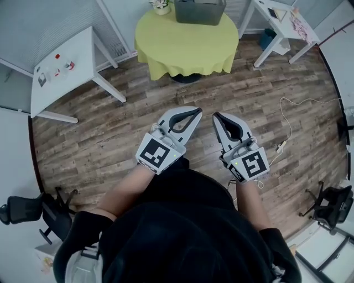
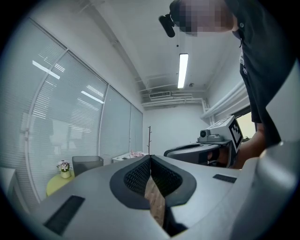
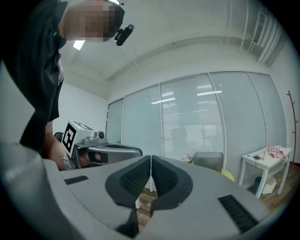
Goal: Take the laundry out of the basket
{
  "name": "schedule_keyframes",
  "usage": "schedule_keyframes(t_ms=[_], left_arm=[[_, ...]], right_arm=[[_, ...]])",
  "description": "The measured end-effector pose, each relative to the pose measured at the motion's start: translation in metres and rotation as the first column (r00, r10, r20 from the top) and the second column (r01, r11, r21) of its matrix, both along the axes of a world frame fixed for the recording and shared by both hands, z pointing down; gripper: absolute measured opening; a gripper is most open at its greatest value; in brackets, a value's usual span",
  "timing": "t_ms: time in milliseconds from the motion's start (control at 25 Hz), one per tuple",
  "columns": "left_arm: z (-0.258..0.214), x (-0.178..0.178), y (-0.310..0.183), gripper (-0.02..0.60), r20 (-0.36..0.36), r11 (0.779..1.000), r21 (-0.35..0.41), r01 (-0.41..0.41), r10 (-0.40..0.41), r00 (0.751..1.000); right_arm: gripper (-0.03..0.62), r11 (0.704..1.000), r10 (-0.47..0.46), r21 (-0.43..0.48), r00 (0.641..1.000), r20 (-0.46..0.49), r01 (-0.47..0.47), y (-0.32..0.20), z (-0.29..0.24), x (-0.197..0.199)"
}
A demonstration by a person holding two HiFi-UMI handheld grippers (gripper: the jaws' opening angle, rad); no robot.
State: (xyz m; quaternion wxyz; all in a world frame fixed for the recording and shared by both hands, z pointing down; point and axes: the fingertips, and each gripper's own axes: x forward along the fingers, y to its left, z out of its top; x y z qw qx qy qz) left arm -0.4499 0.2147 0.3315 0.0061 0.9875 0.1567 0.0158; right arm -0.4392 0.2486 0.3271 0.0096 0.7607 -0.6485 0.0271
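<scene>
Fingers pressed together, empty, with basket well apart ahead.

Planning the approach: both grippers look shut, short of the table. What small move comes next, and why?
Probably carry both forward toward the grey basket on the round table. The left gripper and right gripper are shut and empty, over wood floor, well short of the basket.

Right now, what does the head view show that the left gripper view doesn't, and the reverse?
Only the head view: two black office chairs and the white cable. Only the left gripper view: the ceiling light and the coat stand. Both: the grey basket on the green round table, and the right claw, shut.
</scene>
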Motion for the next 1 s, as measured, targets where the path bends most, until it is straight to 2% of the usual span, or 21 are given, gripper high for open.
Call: schedule_keyframes(t_ms=[280, 640, 800, 1000], left_arm=[[0.001, 0.032, -0.031, 0.011, 0.01, 0.999, 0.023, -0.037, 0.037, 0.999], [0.002, 0.062, -0.065, 0.011, -0.006, 0.996, -0.006, -0.084, 0.084, 0.996], [0.006, 0.078, -0.068, 0.011, -0.006, 0.994, -0.023, -0.105, 0.105, 0.994], [0.012, 0.101, -0.066, 0.011, 0.013, 0.992, -0.006, -0.125, 0.125, 0.992]], right_arm=[[0.026, 0.999, 0.03, -0.023, 1.0, -0.01, -0.03, -0.032, 0.002, 0.03], [0.026, 0.997, 0.078, -0.028, 0.997, -0.012, -0.078, -0.064, 0.005, 0.057], [0.026, 0.993, 0.113, -0.027, 0.994, -0.009, -0.113, -0.068, 0.007, 0.075], [0.026, 0.991, 0.132, -0.026, 0.991, -0.001, -0.132, -0.065, 0.01, 0.1]])
